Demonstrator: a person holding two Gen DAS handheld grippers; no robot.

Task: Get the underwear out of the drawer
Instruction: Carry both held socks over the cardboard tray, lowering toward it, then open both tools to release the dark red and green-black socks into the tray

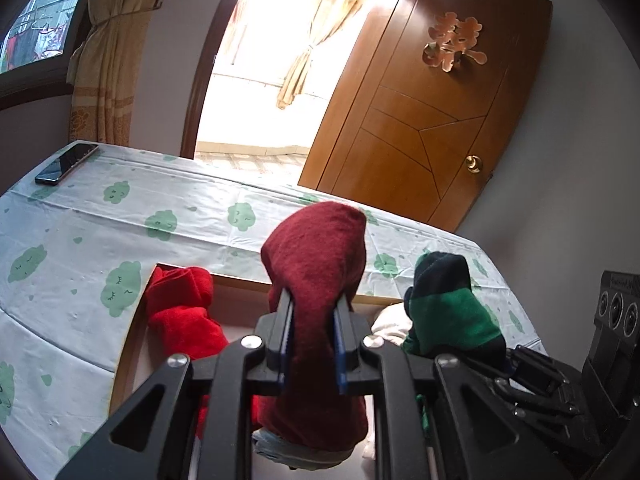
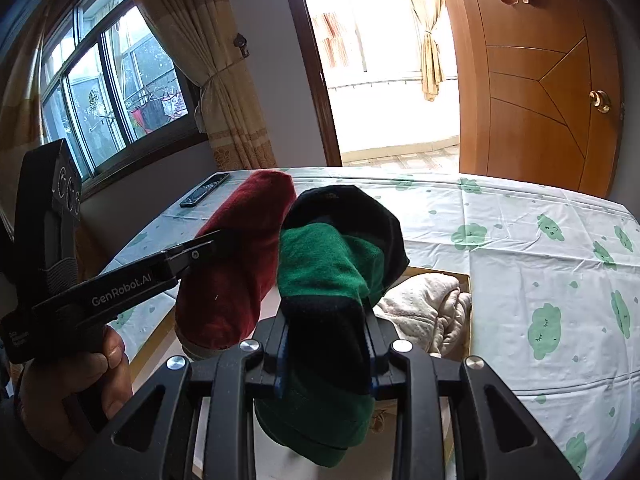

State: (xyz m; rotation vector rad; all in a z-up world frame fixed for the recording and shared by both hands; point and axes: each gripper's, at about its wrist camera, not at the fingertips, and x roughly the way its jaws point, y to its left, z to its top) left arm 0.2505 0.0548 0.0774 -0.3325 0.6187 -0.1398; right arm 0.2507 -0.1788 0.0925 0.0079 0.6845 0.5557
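Two grippers each clamp one garment above the open drawer [image 1: 132,336]. The left gripper [image 1: 314,316] is closed on the dark red underwear [image 1: 320,264]; the cloth bulges above the fingers and hangs below them, over the drawer interior. The right gripper [image 2: 326,328] is closed on the green and black underwear [image 2: 332,264], which likewise rises above its fingers and droops below them. In the right wrist view the two held garments sit side by side, the dark red one to the left of the green one, with a hand [image 2: 76,384] holding the left gripper's grip. Inside the drawer, a bright red garment [image 1: 180,312] lies at its left end and a cream garment [image 2: 428,312] at its right end. Around the drawer opening lies a white cloth with green cloud prints [image 1: 80,232]. A phone [image 1: 66,163] rests on that cloth, well apart from the drawer, at the far left corner.
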